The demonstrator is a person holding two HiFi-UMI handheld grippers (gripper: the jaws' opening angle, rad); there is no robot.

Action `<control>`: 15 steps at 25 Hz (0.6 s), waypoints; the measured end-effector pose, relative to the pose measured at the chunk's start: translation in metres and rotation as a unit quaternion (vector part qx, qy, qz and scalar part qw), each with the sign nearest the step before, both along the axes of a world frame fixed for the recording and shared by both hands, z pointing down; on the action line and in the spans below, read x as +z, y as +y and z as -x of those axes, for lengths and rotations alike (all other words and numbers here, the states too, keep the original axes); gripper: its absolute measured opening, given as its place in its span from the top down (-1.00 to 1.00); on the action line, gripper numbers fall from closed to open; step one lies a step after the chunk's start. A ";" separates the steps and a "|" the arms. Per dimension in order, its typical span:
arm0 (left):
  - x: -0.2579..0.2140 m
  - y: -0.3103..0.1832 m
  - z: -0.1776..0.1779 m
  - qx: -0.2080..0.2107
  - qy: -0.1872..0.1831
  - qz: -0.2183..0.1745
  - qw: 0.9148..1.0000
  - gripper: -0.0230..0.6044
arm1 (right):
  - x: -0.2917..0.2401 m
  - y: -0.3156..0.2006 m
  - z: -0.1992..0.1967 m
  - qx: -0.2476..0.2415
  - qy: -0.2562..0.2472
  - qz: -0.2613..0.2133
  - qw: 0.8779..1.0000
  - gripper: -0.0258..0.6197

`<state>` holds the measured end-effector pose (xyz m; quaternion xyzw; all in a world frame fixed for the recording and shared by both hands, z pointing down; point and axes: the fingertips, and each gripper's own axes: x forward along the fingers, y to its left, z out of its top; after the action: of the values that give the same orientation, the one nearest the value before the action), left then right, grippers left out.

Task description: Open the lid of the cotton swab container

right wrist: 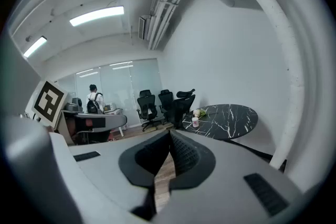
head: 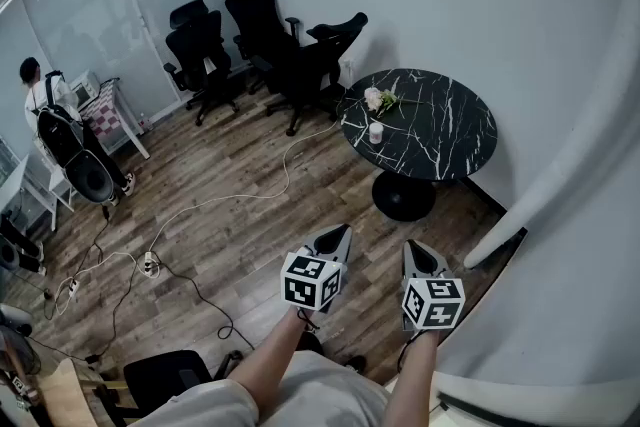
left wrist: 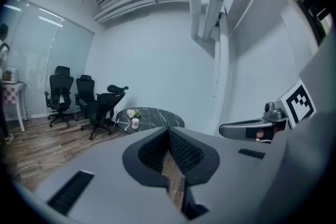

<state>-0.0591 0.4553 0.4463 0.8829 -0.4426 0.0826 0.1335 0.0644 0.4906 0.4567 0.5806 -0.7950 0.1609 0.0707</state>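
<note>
Near the left edge of the table (head: 450, 130), beside the flowers (head: 381, 100), sits the swab container (head: 376, 132) — well apart from me. My left gripper (head: 338, 235) and right gripper (head: 417, 253) are closed, empty — I'd walk up first, then brace it and pry it open.

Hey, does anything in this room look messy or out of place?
Only the cables sprawling loose across the floor. The container stands upright on the table, nothing spilled.

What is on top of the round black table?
A small white container and some flowers sit near the table's left edge. What is inside the container cannot be seen from here.
</note>
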 end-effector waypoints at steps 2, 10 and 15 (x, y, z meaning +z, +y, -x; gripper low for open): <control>-0.001 0.003 0.006 -0.006 -0.012 -0.007 1.000 0.86 | 0.003 0.005 0.005 -0.004 0.006 0.003 1.000 0.82; 0.010 0.031 0.039 -0.017 -0.012 0.003 1.000 0.86 | 0.008 0.019 0.017 0.006 0.018 0.006 1.000 0.82; 0.020 0.038 0.073 -0.044 -0.017 0.018 0.999 0.86 | 0.008 0.017 0.014 0.045 0.031 -0.011 0.998 0.81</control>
<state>-0.1325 0.4937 0.4665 0.8583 -0.4818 0.0996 0.1455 0.0500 0.5079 0.4646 0.6213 -0.7671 0.1373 0.0818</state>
